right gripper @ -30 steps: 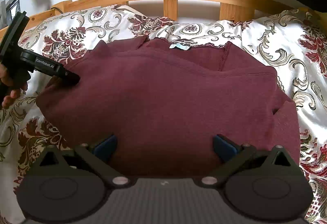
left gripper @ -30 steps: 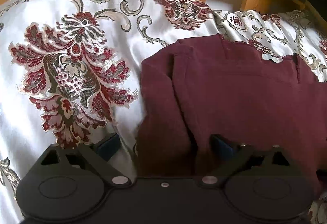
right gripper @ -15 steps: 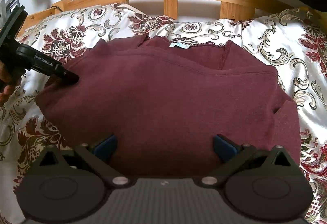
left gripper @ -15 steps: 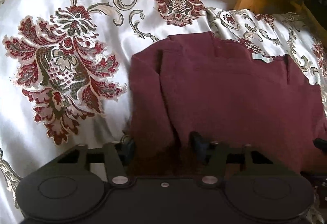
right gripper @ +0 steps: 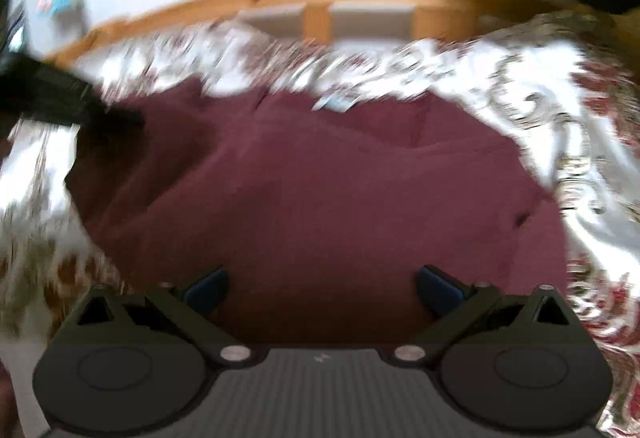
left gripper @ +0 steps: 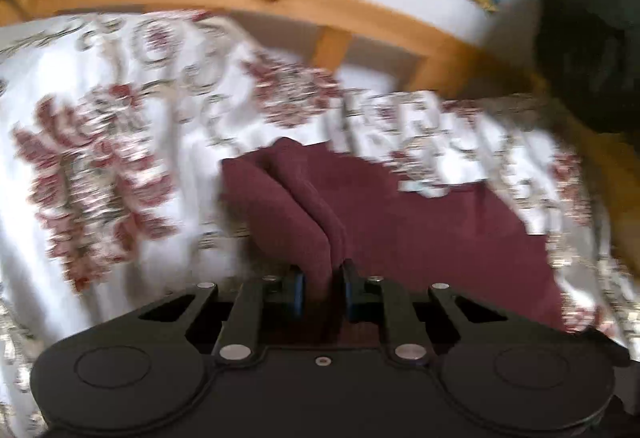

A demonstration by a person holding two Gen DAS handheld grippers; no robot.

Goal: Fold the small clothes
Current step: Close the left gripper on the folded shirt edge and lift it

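Closing left tongs (left gripper: 322,288) pinch maroon garment (left gripper: 400,222) fold, angled downward.

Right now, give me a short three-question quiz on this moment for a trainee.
1. True or false: the right gripper is clamped on the maroon garment.
2. What lies between the closing jaws of the left gripper?
3. The garment rests on: A) a bare floor, B) a floral bedspread, C) a wooden desk.

Key: 1. False, its jaws stand wide open. 2. A fold of the maroon garment. 3. B.
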